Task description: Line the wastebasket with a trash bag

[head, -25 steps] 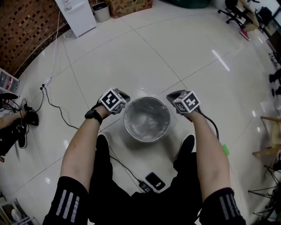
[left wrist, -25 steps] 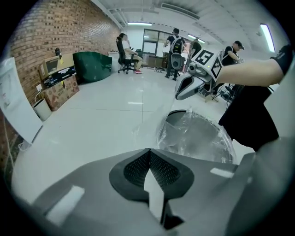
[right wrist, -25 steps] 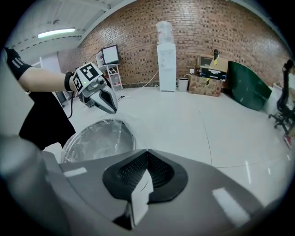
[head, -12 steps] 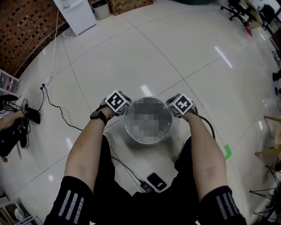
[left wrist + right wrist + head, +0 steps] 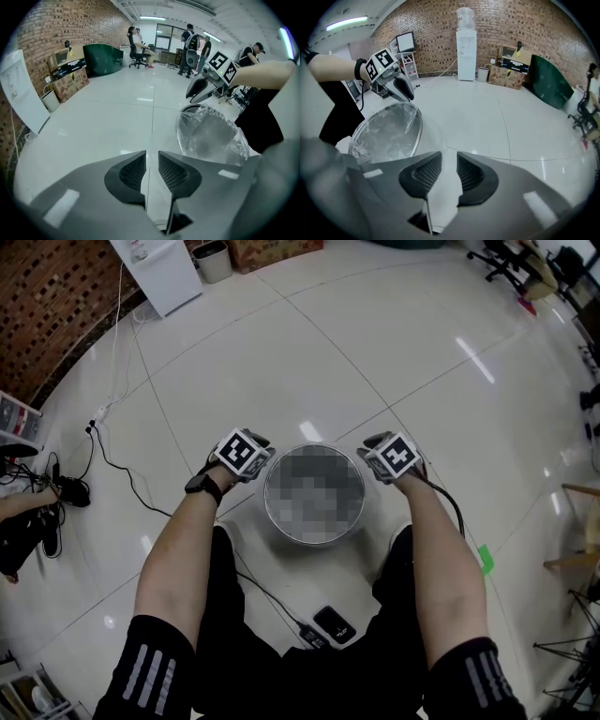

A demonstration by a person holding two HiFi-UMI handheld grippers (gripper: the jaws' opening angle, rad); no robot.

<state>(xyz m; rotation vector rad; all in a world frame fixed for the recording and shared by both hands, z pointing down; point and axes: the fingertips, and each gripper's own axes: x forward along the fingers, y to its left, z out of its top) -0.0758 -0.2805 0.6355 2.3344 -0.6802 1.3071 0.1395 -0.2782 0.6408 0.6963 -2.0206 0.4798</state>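
- We count two grippers: the left gripper (image 5: 151,169) and the right gripper (image 5: 449,174).
- We see one wastebasket (image 5: 314,538) at centre frame and one trash bag (image 5: 208,138).
- We find one phone (image 5: 336,624) at bottom centre.
- We count one water dispenser (image 5: 161,276) and one small bin (image 5: 214,261), both upper left.

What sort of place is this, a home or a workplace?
Most likely a workplace, perhaps an open office or lab: there are office chairs, a water dispenser against a brick wall, and a computer monitor on a stand.
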